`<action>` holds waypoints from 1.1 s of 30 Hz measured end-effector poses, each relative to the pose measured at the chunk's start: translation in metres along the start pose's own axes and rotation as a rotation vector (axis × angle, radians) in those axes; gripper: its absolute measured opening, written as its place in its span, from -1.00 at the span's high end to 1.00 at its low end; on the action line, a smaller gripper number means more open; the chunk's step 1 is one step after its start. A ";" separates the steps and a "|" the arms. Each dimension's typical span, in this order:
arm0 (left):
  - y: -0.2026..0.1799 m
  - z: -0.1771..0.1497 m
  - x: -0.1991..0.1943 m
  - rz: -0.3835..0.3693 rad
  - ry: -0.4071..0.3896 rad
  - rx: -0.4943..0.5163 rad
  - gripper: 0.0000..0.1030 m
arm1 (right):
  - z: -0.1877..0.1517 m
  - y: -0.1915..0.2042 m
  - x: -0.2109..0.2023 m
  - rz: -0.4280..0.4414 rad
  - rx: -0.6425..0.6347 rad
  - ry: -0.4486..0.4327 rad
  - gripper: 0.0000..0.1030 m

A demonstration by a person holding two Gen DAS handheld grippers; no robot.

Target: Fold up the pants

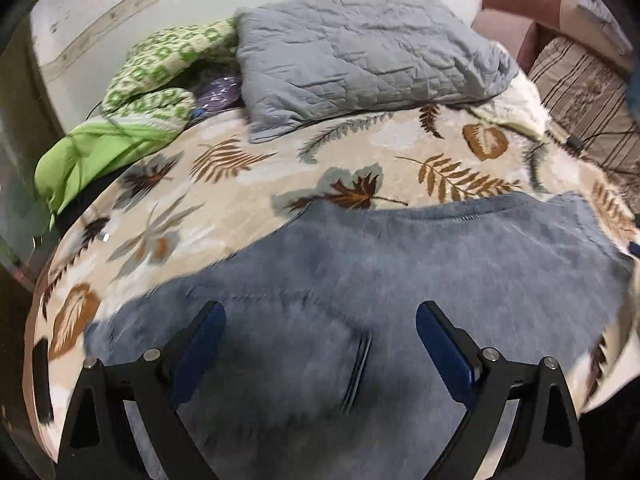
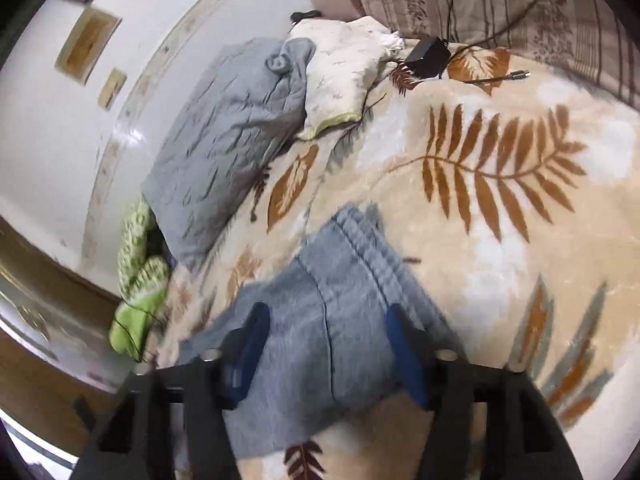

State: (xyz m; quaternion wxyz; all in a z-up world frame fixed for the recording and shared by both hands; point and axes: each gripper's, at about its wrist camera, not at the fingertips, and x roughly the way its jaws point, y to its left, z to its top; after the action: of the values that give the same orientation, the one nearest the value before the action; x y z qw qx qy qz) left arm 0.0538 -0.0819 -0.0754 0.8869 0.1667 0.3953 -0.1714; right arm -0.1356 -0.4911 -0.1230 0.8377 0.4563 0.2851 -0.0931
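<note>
The grey-blue pants (image 1: 400,272) lie flat on the leaf-patterned blanket (image 1: 224,216), spread across the near half of the left wrist view. My left gripper (image 1: 320,316) hovers over them with its blue-padded jaws wide apart and nothing between them. In the right wrist view the pants (image 2: 332,304) show one end with stitched seams running away from me. My right gripper (image 2: 326,316) stands open above that end, with cloth lying under the gap and neither pad pressing on it.
A grey quilted pillow (image 1: 360,56) lies at the far side of the bed, with green patterned bedding (image 1: 152,76) beside it. A cream pillow (image 2: 344,76), a black charger (image 2: 430,56) with cables and a striped cushion (image 2: 500,4) sit near the head. The blanket (image 2: 500,240) spreads to the right.
</note>
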 end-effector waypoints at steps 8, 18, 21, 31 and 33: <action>-0.043 0.031 0.074 0.116 0.090 0.131 -0.87 | 0.043 0.017 0.039 -0.025 -0.132 0.032 -0.25; -0.035 0.042 0.116 0.114 0.133 0.095 -0.92 | 0.065 0.030 0.107 -0.227 -0.362 0.154 0.68; -0.033 0.043 0.121 0.110 0.113 0.079 -0.98 | 0.054 0.041 0.124 -0.320 -0.467 0.206 0.75; -0.037 0.062 0.139 0.145 0.037 0.059 -1.00 | 0.065 0.054 0.140 -0.475 -0.566 0.119 0.95; -0.037 0.068 0.149 0.155 0.055 0.041 -1.00 | 0.072 0.048 0.145 -0.494 -0.548 0.120 1.00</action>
State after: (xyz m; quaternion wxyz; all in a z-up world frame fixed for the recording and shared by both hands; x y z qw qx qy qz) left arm 0.1755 -0.1694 -0.1512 0.8828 0.2193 0.4018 -0.1056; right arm 0.0311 -0.5076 -0.1402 0.8629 0.1370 0.4494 -0.1860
